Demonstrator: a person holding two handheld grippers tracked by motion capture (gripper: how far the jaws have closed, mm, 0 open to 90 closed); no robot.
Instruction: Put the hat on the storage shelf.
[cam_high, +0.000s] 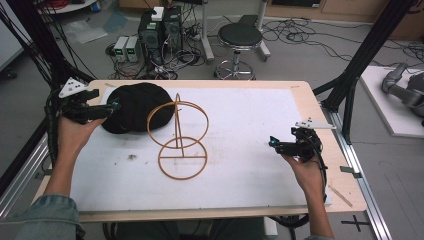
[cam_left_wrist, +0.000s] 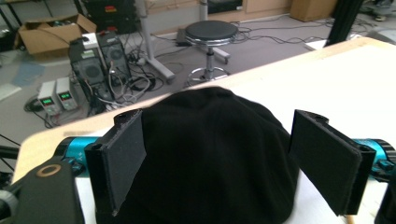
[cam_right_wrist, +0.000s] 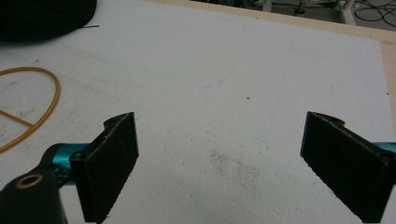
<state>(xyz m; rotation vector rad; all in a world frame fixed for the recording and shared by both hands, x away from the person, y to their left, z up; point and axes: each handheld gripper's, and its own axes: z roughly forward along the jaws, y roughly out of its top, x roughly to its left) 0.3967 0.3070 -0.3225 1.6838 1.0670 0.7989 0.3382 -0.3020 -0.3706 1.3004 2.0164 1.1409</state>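
Left hand-held gripper (cam_left_wrist: 219, 163) straddles black hat (cam_left_wrist: 219, 140) — jaws apart.

A gold wire stand (cam_high: 178, 138) rises mid-tabletop (cam_high: 250, 125), well apart from the edges. Beyond the tabletop, a black round stool (cam_high: 240, 36) stands on the floor beside computer towers (cam_high: 161, 31) amid tangled cables.

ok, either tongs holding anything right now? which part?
Nothing is held. The left tongs are open, jaws on either side of the black hat but not closed on it. The right tongs are open over the bare white mat.
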